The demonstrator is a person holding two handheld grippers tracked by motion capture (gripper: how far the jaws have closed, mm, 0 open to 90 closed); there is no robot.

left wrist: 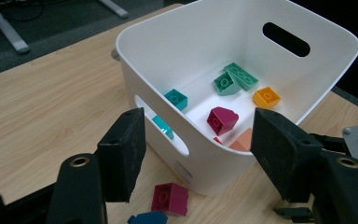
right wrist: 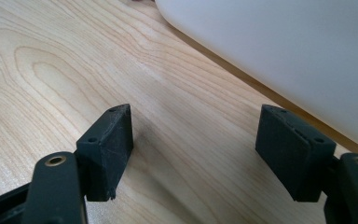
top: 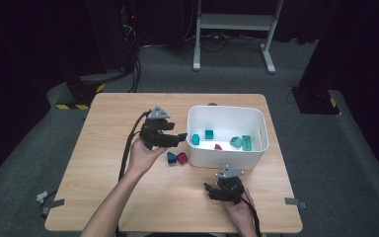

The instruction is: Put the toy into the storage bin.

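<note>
A white bin [top: 225,108] stands right of the table's middle and holds several small bricks: teal [left wrist: 175,99], green [left wrist: 235,78], yellow-orange [left wrist: 266,97] and magenta [left wrist: 222,120] ones. On the table beside its left wall lie a magenta brick [left wrist: 169,198] and a blue brick [left wrist: 148,218]. My left gripper [top: 180,137] hovers just left of the bin, above those two bricks, open and holding nothing [left wrist: 198,121]. My right gripper [top: 208,190] rests low near the front edge, below the bin. It is open over bare wood [right wrist: 196,116], with the bin wall [right wrist: 284,46] close ahead.
The wooden table [top: 108,163] has free surface on its left half and along the front. Tape tabs mark the front corners [top: 293,201]. Beyond the far edge is grey carpet with a white stand's legs [top: 196,59] and cables.
</note>
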